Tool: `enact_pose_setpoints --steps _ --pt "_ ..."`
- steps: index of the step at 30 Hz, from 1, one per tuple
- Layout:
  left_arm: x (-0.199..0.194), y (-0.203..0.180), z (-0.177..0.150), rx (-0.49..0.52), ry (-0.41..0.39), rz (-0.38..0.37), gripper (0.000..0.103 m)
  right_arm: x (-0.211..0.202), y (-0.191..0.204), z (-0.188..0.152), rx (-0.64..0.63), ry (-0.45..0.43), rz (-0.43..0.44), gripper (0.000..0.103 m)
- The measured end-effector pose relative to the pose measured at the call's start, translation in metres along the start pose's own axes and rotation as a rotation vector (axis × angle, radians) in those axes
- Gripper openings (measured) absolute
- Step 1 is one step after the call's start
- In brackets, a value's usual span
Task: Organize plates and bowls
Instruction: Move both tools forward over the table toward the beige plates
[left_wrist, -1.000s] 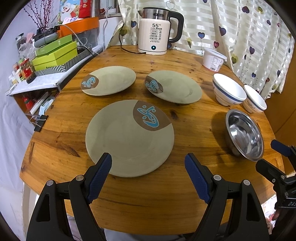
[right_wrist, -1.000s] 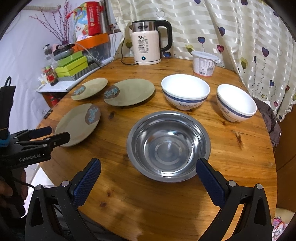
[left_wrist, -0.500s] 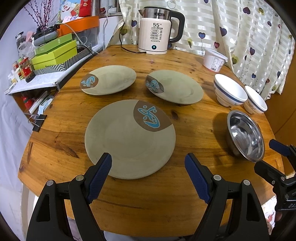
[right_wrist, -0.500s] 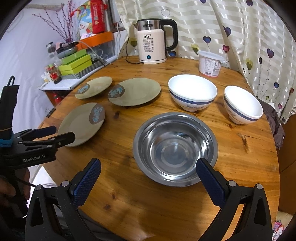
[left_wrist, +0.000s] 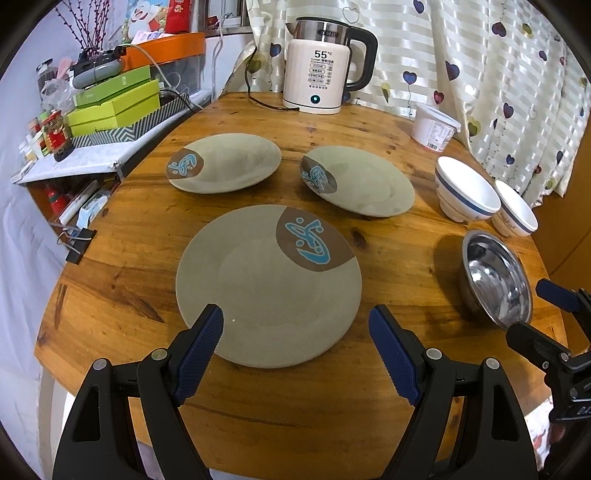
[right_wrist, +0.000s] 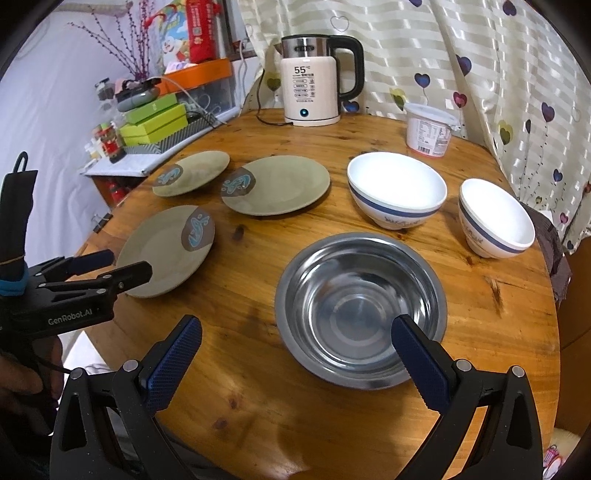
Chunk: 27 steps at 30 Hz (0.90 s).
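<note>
Three green-grey plates with a brown-and-blue patch lie apart on the round wooden table: a near one, a far left one and a far right one. A steel bowl sits in front of two white bowls with a blue band, a larger and a smaller. My left gripper is open and empty at the near plate's front edge. My right gripper is open and empty, its right finger over the steel bowl's near rim.
A white electric kettle with its cord stands at the back of the table. A white lidded tub is at the back right. Green boxes and clutter sit on a shelf to the left. Curtains hang behind.
Both grippers have moved forward a little over the table: the left closer over the near plate, the right closer to the steel bowl. Both stay open.
</note>
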<state>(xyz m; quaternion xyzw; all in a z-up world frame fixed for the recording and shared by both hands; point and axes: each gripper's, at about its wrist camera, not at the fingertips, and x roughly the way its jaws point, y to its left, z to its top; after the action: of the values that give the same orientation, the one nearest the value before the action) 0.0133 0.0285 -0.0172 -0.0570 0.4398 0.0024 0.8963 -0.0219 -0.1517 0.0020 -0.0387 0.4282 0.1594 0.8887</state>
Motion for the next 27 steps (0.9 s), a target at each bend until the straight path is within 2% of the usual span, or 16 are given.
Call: enact_pose_setpoints --steps 9,20,27 --pt "-0.002 0.015 0.009 -0.055 -0.019 -0.042 0.081 0.008 0.01 0.018 -0.026 -0.004 0.016 0.103" --pt "0.006 0.037 0.019 -0.07 -0.029 0.028 0.081 0.025 0.03 0.049 -0.081 -0.002 0.046 0.103" --pt "0.014 0.051 0.028 -0.087 -0.029 0.035 0.081 0.037 0.04 0.07 -0.093 0.003 0.071 0.103"
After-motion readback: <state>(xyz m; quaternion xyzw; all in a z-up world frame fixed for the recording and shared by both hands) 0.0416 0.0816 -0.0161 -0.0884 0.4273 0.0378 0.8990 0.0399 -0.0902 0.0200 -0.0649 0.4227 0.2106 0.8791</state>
